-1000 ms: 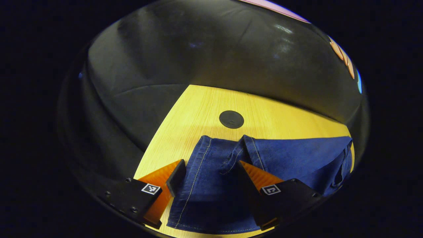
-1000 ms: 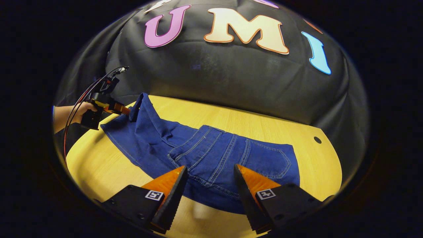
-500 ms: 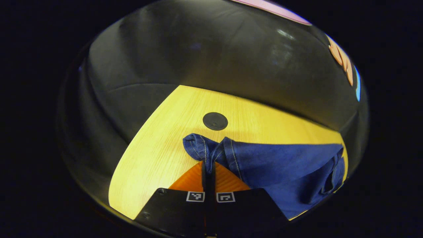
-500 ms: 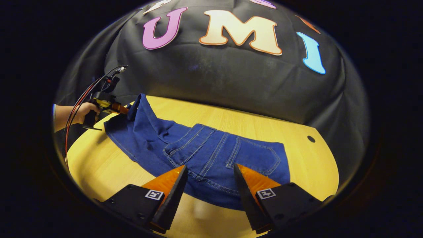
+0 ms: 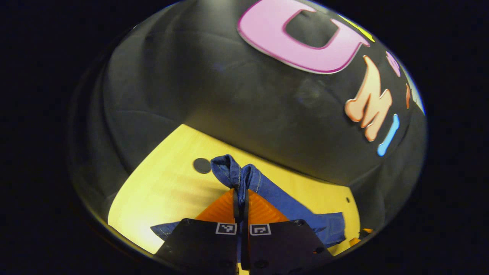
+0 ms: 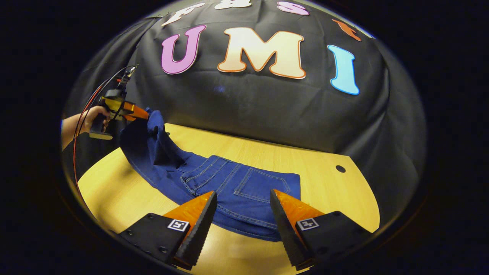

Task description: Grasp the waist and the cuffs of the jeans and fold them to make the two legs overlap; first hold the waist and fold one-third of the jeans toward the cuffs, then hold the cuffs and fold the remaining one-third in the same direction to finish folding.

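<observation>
In the right gripper view the jeans [image 6: 229,191] run lengthwise from the waist at 6 o'clock up to the cuffs at 10 o'clock, which the left gripper [image 6: 143,114] pinches and holds above the worktop [image 6: 336,191]. The right gripper [image 6: 242,214] hovers with fingers wide over the waist; bare worktop lies toward 3 o'clock

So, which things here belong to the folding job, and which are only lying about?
Belong to the job:
- jeans
- left gripper, shut on the cuffs
- right gripper, open over the waist

Only there:
- table
- round hole cover
</observation>
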{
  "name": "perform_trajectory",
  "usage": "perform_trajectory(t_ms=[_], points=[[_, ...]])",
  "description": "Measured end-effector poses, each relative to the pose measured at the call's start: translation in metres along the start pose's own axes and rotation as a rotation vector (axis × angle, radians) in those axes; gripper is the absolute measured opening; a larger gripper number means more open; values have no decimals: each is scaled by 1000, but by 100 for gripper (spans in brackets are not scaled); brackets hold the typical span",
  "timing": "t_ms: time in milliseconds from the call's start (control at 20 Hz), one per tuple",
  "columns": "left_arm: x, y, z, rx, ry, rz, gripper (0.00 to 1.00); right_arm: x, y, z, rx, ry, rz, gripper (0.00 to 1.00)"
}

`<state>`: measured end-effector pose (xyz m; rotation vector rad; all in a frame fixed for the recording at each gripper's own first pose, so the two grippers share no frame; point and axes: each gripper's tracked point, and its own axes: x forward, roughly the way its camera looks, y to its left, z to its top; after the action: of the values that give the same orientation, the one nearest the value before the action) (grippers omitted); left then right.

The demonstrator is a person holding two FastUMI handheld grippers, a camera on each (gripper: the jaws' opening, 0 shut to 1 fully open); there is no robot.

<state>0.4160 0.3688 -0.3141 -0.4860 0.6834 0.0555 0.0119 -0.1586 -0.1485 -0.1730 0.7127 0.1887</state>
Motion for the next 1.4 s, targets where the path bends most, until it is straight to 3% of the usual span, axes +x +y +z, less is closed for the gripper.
perform_trajectory(t_ms=[200, 400, 750, 1100, 1400], points=[[-11, -82, 7, 96, -17, -74, 0, -30, -27, -3, 19, -24, -8, 86], [-6, -164, -6, 123, -2, -152, 0, -58, -60, -13, 44, -31, -39, 87], [23, -292, -72, 227, 100, -272, 0, -110, -121, -40, 104, -18, -122, 87], [59, -355, -154, 313, 186, -276, 0, -159, -169, -75, 130, 16, -217, 89], [81, -370, -238, 467, 270, -219, 0, -186, -195, -90, 157, 27, -256, 89]])
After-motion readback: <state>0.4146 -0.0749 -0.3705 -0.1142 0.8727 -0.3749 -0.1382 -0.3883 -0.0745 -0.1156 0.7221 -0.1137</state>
